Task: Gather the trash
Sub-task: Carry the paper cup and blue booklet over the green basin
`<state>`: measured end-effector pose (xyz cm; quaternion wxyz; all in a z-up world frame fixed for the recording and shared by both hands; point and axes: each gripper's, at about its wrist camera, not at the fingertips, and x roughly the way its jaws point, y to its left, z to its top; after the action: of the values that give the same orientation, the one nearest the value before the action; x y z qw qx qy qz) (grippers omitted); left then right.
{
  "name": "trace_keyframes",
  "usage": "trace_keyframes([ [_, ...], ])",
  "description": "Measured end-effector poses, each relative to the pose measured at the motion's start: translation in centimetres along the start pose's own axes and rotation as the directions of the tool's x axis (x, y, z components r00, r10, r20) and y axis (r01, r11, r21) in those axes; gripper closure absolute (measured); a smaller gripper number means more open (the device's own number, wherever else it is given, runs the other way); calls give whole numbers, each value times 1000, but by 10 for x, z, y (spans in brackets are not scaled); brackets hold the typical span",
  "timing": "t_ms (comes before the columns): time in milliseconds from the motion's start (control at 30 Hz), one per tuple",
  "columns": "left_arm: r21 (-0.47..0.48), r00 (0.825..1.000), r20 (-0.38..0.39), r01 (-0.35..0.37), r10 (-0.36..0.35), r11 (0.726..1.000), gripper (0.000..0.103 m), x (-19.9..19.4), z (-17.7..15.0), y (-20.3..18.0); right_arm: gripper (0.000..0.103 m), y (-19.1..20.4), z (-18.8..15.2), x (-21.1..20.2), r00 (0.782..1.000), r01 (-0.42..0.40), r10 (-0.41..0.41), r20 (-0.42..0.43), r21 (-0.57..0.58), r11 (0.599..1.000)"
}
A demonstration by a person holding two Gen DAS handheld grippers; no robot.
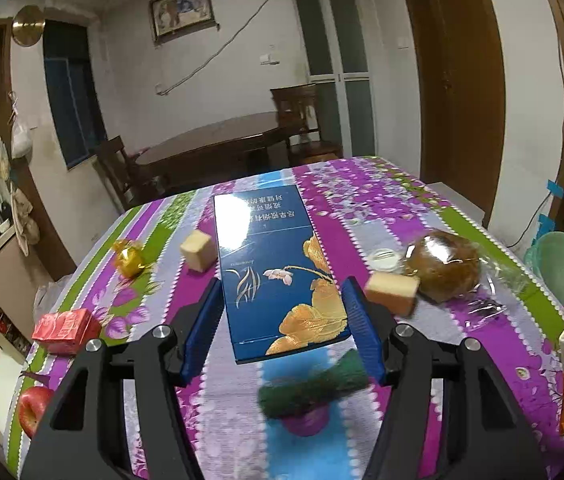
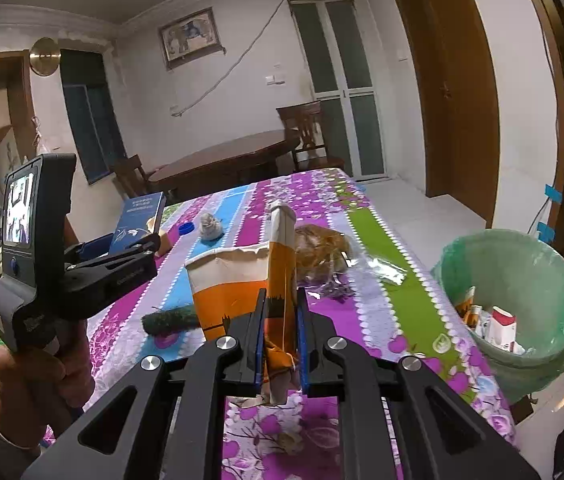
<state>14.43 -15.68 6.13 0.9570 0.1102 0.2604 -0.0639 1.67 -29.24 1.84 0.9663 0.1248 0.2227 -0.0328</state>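
Left wrist view: the left gripper [image 1: 282, 320] has its jaws about half open, pads pressing both long edges of a blue box [image 1: 278, 264], which is raised above the floral tablecloth [image 1: 362, 200]. A green scrubber [image 1: 314, 388] lies below the jaws, and a wrapped bun [image 1: 442, 264] lies to their right.

Right wrist view: the right gripper [image 2: 280, 336] has its jaws fully closed on the flattened rim of an orange paper cup [image 2: 238, 288]. A green-lined trash bin [image 2: 518, 304], holding discarded packaging, stands to the right of the jaws, beside the table.
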Motion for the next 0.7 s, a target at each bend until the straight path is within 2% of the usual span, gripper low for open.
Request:
trace_keyframes([
  [433, 69, 997, 29, 76, -78, 995, 45, -3, 17, -54, 89, -34, 7, -19, 996, 85, -86, 34, 38, 996],
  [700, 119, 984, 26, 170, -175, 978, 45, 2, 31, -105, 89, -78, 24, -29, 976, 207, -210, 52, 54, 977],
])
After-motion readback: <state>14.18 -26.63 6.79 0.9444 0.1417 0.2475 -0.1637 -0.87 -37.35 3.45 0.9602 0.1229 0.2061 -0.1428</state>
